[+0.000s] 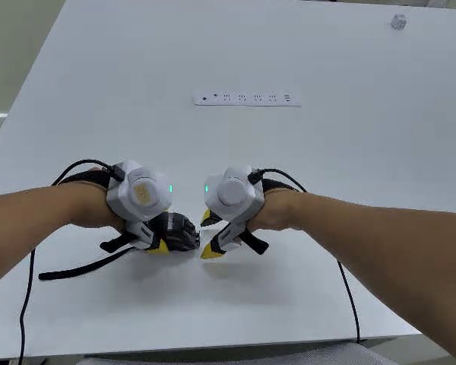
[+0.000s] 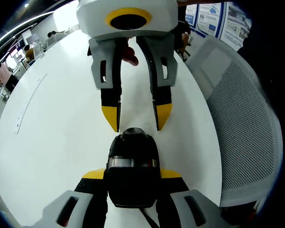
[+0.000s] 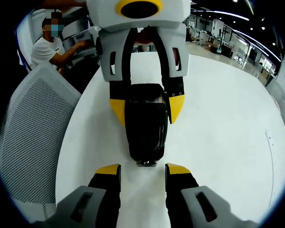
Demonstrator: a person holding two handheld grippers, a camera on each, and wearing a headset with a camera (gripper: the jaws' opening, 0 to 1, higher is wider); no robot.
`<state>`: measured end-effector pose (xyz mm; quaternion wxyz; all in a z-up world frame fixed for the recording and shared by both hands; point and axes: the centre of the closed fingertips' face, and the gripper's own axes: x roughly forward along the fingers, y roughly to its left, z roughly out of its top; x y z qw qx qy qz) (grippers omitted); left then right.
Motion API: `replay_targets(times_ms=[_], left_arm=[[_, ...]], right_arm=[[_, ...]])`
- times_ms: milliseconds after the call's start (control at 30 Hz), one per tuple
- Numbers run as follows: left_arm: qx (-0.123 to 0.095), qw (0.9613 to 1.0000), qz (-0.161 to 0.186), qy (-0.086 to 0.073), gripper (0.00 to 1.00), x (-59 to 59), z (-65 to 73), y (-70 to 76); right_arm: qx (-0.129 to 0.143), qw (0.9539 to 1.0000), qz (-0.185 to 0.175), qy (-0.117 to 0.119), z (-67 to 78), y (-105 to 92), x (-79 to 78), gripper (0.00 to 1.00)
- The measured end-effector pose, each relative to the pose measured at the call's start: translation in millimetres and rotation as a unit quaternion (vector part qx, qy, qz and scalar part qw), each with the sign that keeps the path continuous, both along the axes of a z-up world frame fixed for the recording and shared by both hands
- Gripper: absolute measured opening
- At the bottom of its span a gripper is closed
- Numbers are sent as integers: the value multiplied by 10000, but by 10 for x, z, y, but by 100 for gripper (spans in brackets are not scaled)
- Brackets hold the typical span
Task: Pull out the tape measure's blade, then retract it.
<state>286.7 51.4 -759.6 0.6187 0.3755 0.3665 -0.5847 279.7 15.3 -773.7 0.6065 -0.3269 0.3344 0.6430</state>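
A black tape measure rests on the white table with my left gripper shut around its case. In the left gripper view the case sits between that gripper's yellow tips. My right gripper faces it from the right, open, its fingertips just short of the case's front end. In the right gripper view the blade's metal end hook lies right ahead of the open right gripper, apart from both pads. No blade is drawn out.
A white power strip lies farther back on the table, and a small grey object sits at the far right corner. A grey mesh chair stands by the near table edge. Black cables trail from both grippers.
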Motion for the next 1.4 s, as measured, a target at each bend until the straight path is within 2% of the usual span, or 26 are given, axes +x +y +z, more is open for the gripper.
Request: replay_targets(times_ms=[167, 400, 433, 533, 600, 800, 1000, 1233, 1400], left_arm=[[5, 10000, 1, 37, 36, 9, 0, -8], [-10, 10000, 26, 64, 36, 19, -2, -23], [-12, 10000, 43, 72, 36, 24, -5, -22], [-24, 10000, 16, 70, 36, 21, -9, -24], [-37, 10000, 37, 81, 36, 24, -10, -25], [-40, 10000, 75, 52, 35, 15, -14, -26], [-42, 9999, 102, 43, 35, 6, -9, -24], [-69, 9998, 184, 76, 35, 21, -14, -32], [-79, 9998, 166, 76, 35, 27, -21, -29]], right_arm=[[0, 10000, 10, -6, -21, 62, -3, 26], [-238, 9996, -30, -131, -61, 54, 64, 16], [-298, 9995, -87, -57, -69, 51, 57, 16], [-370, 9992, -132, -23, -79, 49, 64, 15], [-413, 9991, -53, -84, -80, 47, 62, 14], [-609, 9979, -215, 13, -82, 9, 65, 12], [-624, 9979, -155, -9, -87, -31, 78, 11], [-740, 9971, -188, 5, -61, -198, 93, 11], [-697, 9975, -130, -42, -79, -167, 77, 14]])
